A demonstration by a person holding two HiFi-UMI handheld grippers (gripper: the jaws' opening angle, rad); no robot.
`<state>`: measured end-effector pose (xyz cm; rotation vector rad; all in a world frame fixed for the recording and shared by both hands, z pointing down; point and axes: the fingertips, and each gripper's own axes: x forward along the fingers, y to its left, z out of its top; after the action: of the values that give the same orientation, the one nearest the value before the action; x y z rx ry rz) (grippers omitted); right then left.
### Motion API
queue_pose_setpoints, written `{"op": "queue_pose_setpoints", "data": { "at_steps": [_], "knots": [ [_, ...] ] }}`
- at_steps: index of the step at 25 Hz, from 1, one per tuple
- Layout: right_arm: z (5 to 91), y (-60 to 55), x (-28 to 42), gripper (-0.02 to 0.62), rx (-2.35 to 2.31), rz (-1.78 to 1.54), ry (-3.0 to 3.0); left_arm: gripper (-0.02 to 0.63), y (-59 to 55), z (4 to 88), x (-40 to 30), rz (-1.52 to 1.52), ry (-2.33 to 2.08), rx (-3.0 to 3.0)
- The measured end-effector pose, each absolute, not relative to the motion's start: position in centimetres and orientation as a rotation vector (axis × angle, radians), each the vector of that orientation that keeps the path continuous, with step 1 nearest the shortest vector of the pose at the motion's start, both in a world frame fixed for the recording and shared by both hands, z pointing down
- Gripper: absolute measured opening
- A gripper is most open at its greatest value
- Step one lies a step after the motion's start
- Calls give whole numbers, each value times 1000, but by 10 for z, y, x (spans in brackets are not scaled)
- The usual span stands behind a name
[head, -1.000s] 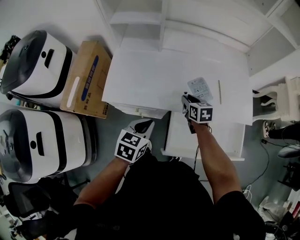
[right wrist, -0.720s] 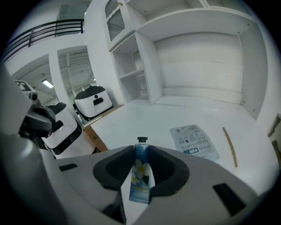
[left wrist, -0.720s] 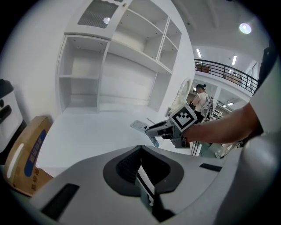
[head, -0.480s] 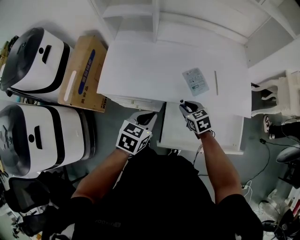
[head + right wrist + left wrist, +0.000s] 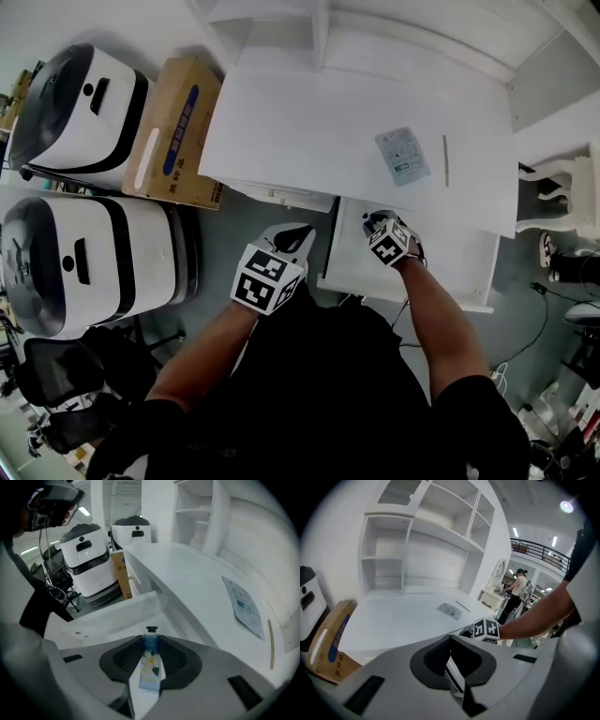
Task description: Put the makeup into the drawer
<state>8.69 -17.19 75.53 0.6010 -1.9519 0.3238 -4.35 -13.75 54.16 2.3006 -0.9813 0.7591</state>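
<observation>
Jaws of the right gripper (image 5: 370, 222) clench a small blue flower-printed tube (image 5: 151, 665), now lowered from the white desk (image 5: 309, 131) over the open white drawer (image 5: 450, 272), centre frame; left gripper (image 5: 291, 239) jaws gape, empty.

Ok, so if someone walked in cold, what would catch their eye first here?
Probably the small flowered tube clamped in the jaws of the right gripper, poised over the open white drawer under the desk. Next, two big white-and-black machines at the head view's left, beside a cardboard box.
</observation>
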Motion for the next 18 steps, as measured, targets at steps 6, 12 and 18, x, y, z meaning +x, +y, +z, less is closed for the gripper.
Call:
{"op": "queue_pose_setpoints", "data": {
  "at_steps": [6,12,18],
  "knots": [
    [793,-175,90,123,599,401,-1903,6,-140,541,-50,758,-1022,2258],
    [811,-173,88,124,569,404,-1880,6,-136,547,-55,756,-1043,2222],
    [817,-178,91,124,587,377,-1857,6,-132,549,-62,756,-1049,2204]
  ]
}}
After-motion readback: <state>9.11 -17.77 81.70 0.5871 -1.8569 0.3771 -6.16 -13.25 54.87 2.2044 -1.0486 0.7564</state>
